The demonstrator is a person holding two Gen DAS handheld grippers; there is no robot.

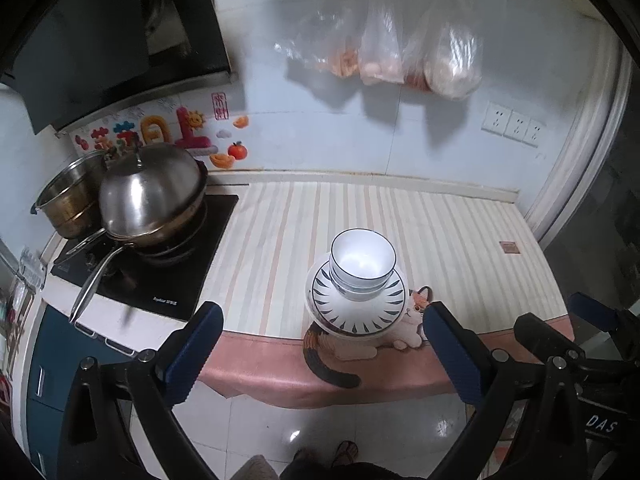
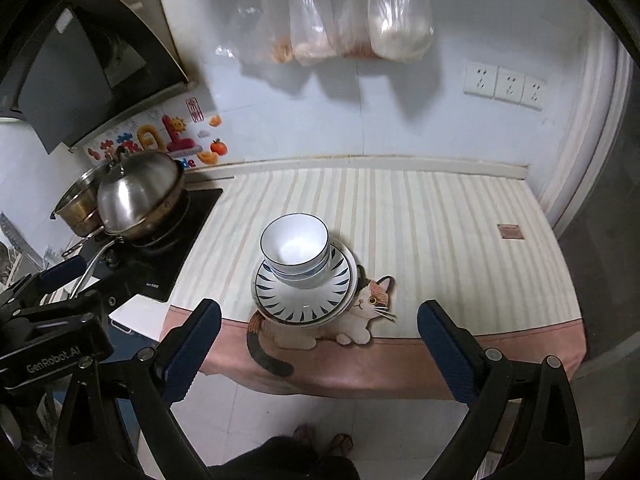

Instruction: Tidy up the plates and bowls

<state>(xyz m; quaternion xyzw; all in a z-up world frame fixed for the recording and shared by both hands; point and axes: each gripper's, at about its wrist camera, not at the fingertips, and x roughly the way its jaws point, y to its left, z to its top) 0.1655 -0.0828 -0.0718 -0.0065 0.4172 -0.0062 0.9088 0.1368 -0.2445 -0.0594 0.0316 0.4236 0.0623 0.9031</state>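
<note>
Striped counter cloth (image 1: 280, 216), stacked bowls (image 1: 362, 260) beyond both gaping, empty claws.

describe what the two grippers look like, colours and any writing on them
Both are alike: the left gripper and the right gripper each have black angular frames with silver bolts and two dark blue ribbed pads. Seen from the other view, one body reads "GenRobot.AI" in grey; the other shows white letters "DAS". No cables or sleeves are visible.
</note>
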